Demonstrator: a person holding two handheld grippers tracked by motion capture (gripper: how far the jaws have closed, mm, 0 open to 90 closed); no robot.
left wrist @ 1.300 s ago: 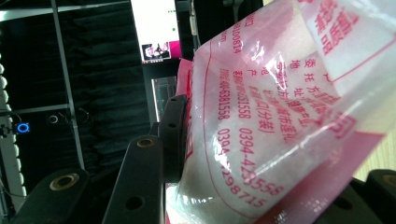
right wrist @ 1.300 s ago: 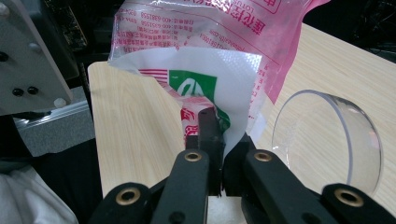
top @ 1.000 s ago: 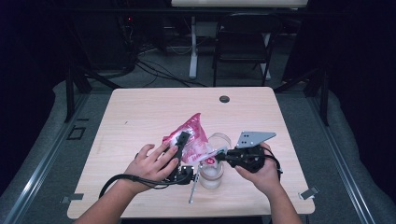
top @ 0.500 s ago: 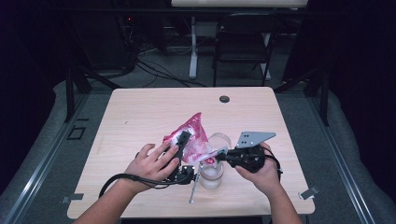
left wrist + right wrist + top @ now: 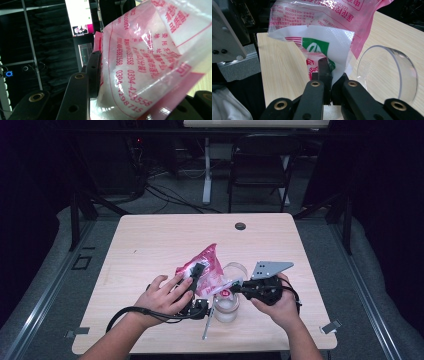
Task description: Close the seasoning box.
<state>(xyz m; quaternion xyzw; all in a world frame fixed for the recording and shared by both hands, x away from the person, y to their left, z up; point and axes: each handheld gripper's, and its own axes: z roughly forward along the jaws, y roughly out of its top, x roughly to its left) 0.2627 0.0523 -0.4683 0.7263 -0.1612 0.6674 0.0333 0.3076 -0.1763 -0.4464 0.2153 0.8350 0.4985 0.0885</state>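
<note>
Lying near the middle of the wooden table (image 5: 150, 240), toward the person's edge: a pink-and-clear plastic bag (image 5: 207, 267) printed with red characters, lifted between 2 grippers. Gripping the bag's body with the left gripper (image 5: 196, 272), jaws partway closed on the bulging film; in the left gripper view, the bag (image 5: 150, 62) pressing against the inner face of the left jaw and spreading across to the other jaw at the lower right corner. Pinching a white, green and red printed corner of the bag (image 5: 317, 50) with the right gripper (image 5: 327, 72), jaws narrowed almost fully together on the thin film. Standing just beside that corner: a clear glass jar (image 5: 231, 287), mouth open upward, rim showing large in the right gripper view (image 5: 387, 72). Resting beside the jar's base on the table: a slim metal utensil (image 5: 207, 325). Wrapping around each gripper body: 1 hand apiece.
</note>
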